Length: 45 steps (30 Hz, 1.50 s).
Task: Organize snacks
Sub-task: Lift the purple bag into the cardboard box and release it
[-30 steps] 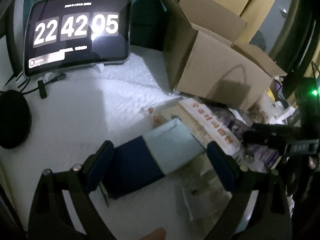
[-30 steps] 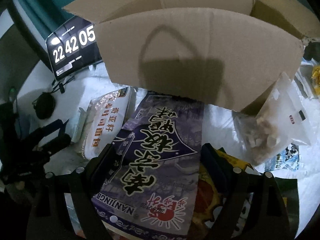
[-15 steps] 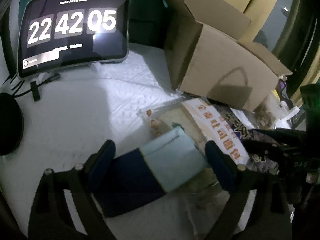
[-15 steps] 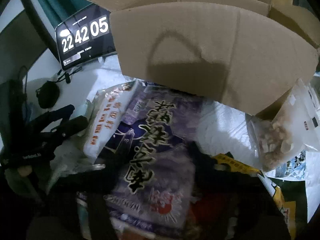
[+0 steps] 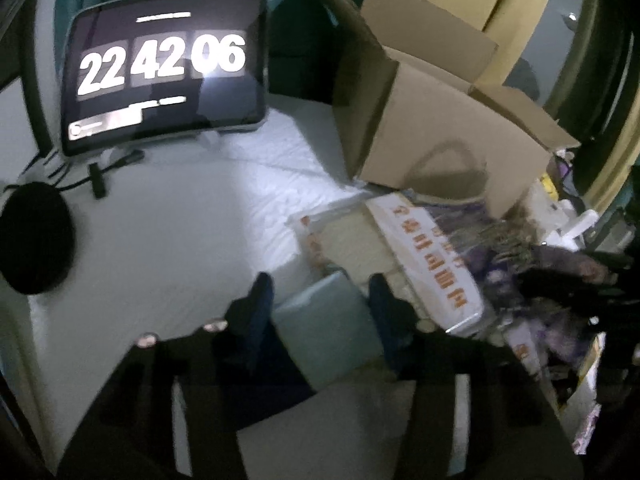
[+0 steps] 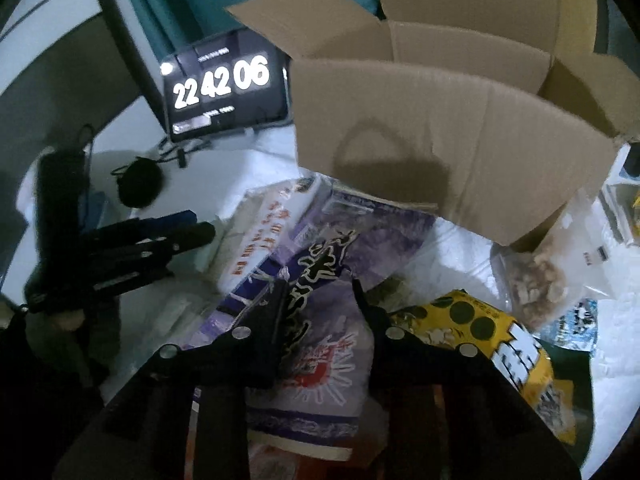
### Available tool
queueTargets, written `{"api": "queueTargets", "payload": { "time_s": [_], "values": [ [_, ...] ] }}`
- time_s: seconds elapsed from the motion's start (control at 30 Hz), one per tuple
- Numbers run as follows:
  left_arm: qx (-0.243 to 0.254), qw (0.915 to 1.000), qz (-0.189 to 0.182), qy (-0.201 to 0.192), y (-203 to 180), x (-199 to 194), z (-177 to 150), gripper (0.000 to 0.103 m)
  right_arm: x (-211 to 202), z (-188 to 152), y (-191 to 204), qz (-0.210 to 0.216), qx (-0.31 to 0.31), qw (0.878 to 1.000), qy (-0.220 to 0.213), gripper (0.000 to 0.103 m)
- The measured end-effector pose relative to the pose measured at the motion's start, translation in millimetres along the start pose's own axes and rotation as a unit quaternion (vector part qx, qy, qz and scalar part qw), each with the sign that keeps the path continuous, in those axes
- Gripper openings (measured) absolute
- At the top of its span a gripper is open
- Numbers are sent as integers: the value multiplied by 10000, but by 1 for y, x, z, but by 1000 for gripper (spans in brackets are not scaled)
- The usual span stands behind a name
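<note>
Right claw [image 6: 318, 280] pinches the purple bag [image 6: 320, 344]; the box [image 6: 452, 160] lies beyond. Left claw [image 5: 320, 296] pinches a blue pack [image 5: 328, 324].

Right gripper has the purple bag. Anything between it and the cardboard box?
Only the box's own near wall. The right gripper is shut on the purple bag; the cardboard box stands just behind it, flaps open. The bag has to clear that wall. The yellow bag lies off to the side.
</note>
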<state>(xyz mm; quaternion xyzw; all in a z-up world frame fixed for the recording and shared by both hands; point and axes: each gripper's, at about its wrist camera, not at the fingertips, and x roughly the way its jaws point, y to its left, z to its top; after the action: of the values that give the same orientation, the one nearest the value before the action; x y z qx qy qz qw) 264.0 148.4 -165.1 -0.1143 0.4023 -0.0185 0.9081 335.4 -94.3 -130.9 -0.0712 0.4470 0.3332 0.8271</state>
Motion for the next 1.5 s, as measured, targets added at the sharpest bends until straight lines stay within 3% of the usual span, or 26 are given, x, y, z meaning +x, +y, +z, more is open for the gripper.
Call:
{"api": "queueTargets", "payload": {
  "time_s": [0.03,0.13,0.23,0.5,0.63,0.8,0.9,1.03,1.1,1.33,1.5],
  "values": [
    [-36,10000,63,-14,2,-1,-1,78,-5,0,0,7,4,10000,-59,30],
    [-147,9999,41,0,10,-7,-4,83,-18,-1,-1,6,41,9998,-209,30],
    [52,9999,15,-85,11,-17,-8,90,-30,-3,-2,7,50,9995,-312,30],
    [620,9980,-117,82,7,-29,-22,90,-54,-10,-4,21,89,9985,-547,30],
    [1034,9943,197,194,-2,-19,-25,90,-59,-12,-4,15,106,9981,-608,30],
    [738,9961,268,399,4,5,-14,90,-67,-12,-2,9,99,9974,-712,30],
    [556,9974,210,410,9,13,-12,87,-75,-12,-6,-26,135,9965,-828,30],
    [624,9970,186,414,6,13,-13,65,-84,-13,-13,-62,203,9953,-948,30],
    [625,9971,182,404,4,10,-14,62,-87,-13,-16,-56,211,9948,-994,30],
    [453,9985,145,257,-2,-11,-20,57,-104,-10,-25,-4,170,9923,-1226,30],
    [397,9991,127,-57,-12,-37,-9,57,-118,-4,-32,-19,110,9900,-1409,30]
  ]
}}
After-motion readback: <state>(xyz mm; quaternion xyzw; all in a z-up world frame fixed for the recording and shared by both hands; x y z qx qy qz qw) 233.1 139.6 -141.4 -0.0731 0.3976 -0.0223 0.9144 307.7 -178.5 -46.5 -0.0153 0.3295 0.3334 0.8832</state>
